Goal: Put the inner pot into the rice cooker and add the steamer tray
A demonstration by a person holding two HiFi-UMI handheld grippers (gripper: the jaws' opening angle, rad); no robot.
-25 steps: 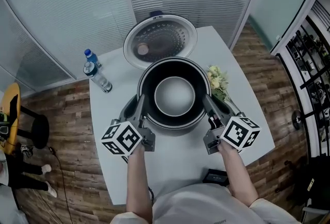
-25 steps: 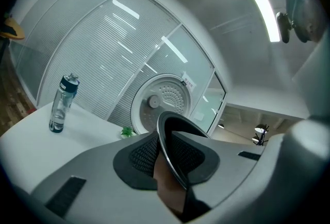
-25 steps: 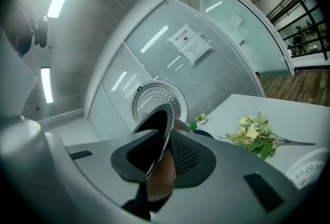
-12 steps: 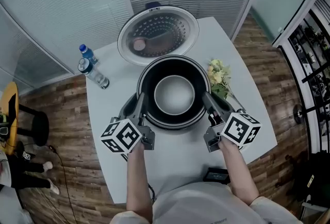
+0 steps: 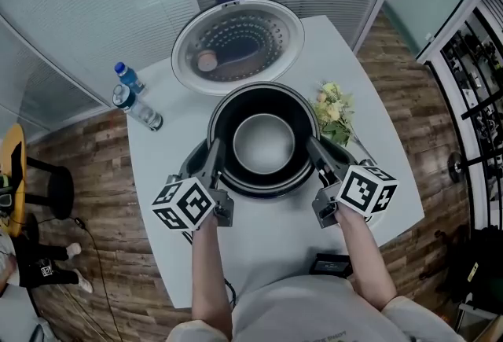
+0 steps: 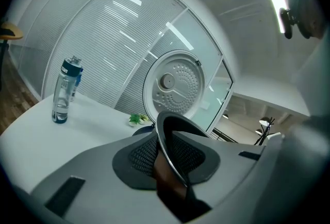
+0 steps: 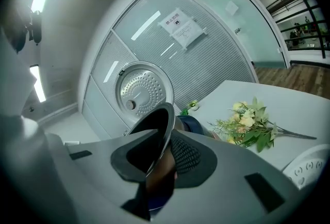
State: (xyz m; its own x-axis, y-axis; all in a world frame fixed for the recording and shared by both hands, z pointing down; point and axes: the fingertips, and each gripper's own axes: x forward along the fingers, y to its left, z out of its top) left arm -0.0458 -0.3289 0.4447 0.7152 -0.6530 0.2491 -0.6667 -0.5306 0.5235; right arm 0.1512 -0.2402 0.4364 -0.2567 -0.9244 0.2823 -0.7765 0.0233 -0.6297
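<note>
head view: inner pot [image 5: 265, 145] over rice cooker [image 5: 237, 45], rim in both tongs
left tongs [image 5: 214, 163]: clenched on pot rim
right tongs [image 5: 316, 159]: same
hidden: cooker body under pot

No wording can be read anywhere. A paper notice [image 7: 178, 27] hangs on the far glass wall, with a red heading over dark lines, all too small to make out. The water bottle [image 6: 64, 91] at the far left of the desk [image 5: 275, 238] has a blue label whose print is not legible. The left cube [image 5: 185, 205] and right cube [image 5: 368, 189] on the tongs bear black-and-white square marker patterns, with no letters or numbers.
</note>
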